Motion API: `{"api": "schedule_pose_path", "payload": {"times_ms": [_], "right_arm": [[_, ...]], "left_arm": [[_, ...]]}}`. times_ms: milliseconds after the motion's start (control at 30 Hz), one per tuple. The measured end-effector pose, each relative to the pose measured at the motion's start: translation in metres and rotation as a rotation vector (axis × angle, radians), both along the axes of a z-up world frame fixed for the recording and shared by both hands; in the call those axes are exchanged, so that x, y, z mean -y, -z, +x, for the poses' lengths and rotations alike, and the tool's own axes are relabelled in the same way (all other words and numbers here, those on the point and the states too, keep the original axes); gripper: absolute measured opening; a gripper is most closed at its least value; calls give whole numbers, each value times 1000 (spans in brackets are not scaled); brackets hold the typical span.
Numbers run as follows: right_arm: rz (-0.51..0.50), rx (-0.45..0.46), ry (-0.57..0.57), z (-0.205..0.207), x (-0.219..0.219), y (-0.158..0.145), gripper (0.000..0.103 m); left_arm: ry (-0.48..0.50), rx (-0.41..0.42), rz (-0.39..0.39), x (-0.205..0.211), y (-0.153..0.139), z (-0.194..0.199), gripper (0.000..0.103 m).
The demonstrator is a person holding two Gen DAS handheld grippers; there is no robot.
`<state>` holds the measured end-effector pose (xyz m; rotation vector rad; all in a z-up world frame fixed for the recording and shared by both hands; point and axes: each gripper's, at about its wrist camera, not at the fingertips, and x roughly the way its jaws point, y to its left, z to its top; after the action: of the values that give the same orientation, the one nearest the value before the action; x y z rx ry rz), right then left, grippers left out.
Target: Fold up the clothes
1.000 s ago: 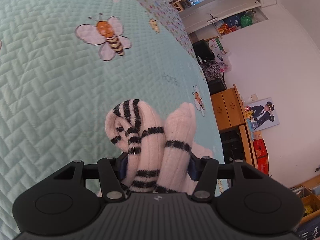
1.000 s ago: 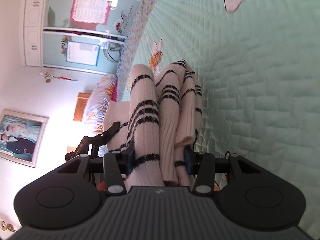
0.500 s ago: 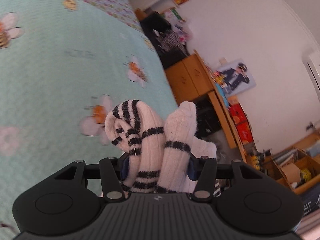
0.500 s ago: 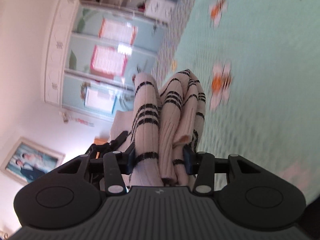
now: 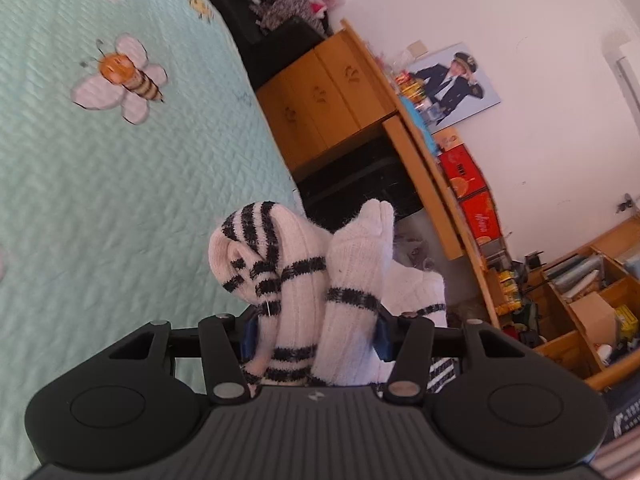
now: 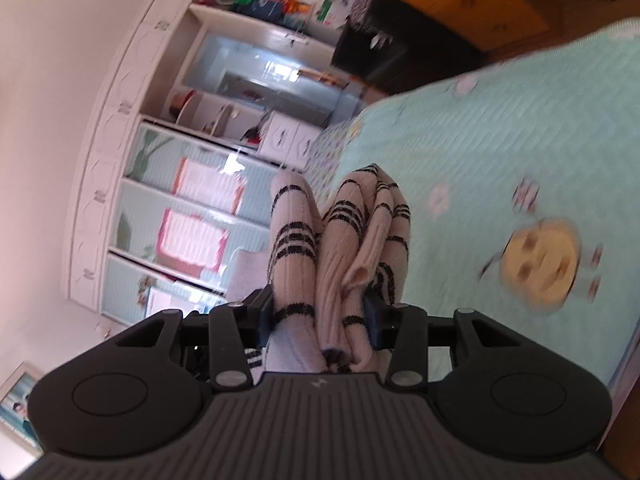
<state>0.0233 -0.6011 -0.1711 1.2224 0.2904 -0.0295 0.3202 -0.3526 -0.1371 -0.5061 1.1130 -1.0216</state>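
A cream knit garment with thin black stripes is bunched in thick folds between the jaws of my left gripper, which is shut on it. More of it hangs below, behind the gripper. In the right wrist view another bunch of the same striped knit stands up between the blue pads of my right gripper, also shut on it. Both bunches are held in the air over the mint quilted bedspread, also seen on the right. The right wrist view is motion-blurred.
The bed edge runs beside a wooden cabinet and desk with clutter, a black chair and open shelves. A white wardrobe with glass doors stands beyond the bed. Bee and flower prints dot the spread.
Both grippers have swung sideways across the bed with the knit still clamped. The left view now takes in the desk and shelves; the right view now shows the wardrobe and the bed's far edge.
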Motion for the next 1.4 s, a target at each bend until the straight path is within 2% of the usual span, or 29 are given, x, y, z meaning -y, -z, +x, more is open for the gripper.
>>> {"api": "schedule_pose_path", "payload": {"times_ms": [167, 267, 333, 400, 500, 633, 733, 833, 967, 1033, 1100, 1133, 1200, 1233, 1300, 1367, 1400], "right_arm": [[-2, -54, 19, 34, 49, 41, 45], [-7, -130, 34, 46, 68, 83, 45], [-9, -186, 51, 54, 72, 109, 48], [55, -153, 71, 49, 74, 126, 55], [66, -149, 84, 42, 72, 128, 60], [-34, -199, 132, 23, 61, 97, 61], [-134, -220, 166, 8, 49, 68, 61], [-225, -128, 146, 7, 31, 34, 63], [-116, -3, 70, 43, 31, 32, 66], [-66, 18, 61, 65, 37, 40, 66], [27, 18, 42, 86, 48, 56, 66], [74, 17, 33, 97, 53, 64, 66], [117, -27, 47, 113, 65, 83, 66], [129, -45, 51, 121, 70, 91, 64], [142, -42, 59, 133, 83, 98, 64], [162, -37, 70, 142, 93, 103, 64], [176, -39, 81, 145, 98, 104, 64]], "left_arm": [[-19, -53, 78, 42, 51, 36, 55], [-32, -83, 202, 52, 90, 48, 57], [-58, -119, 170, 43, 106, 53, 61], [-63, -152, 126, 34, 109, 57, 62], [-47, -123, 128, 25, 97, 56, 61], [-59, -69, 133, 4, 71, 43, 61], [-49, -17, 57, -10, 47, 31, 61], [-58, 15, -21, -1, 25, 26, 61], [1, 4, -13, 40, 26, 27, 61], [18, -4, 18, 56, 37, 28, 61], [-9, -14, 64, 58, 54, 32, 61], [-25, -38, 76, 56, 65, 34, 60], [-53, -91, 67, 46, 85, 40, 49], [-65, -109, 51, 40, 92, 43, 37], [-74, -126, 27, 32, 101, 47, 30], [-73, -123, 33, 29, 103, 48, 17], [-71, -119, 35, 29, 103, 48, 17]]}}
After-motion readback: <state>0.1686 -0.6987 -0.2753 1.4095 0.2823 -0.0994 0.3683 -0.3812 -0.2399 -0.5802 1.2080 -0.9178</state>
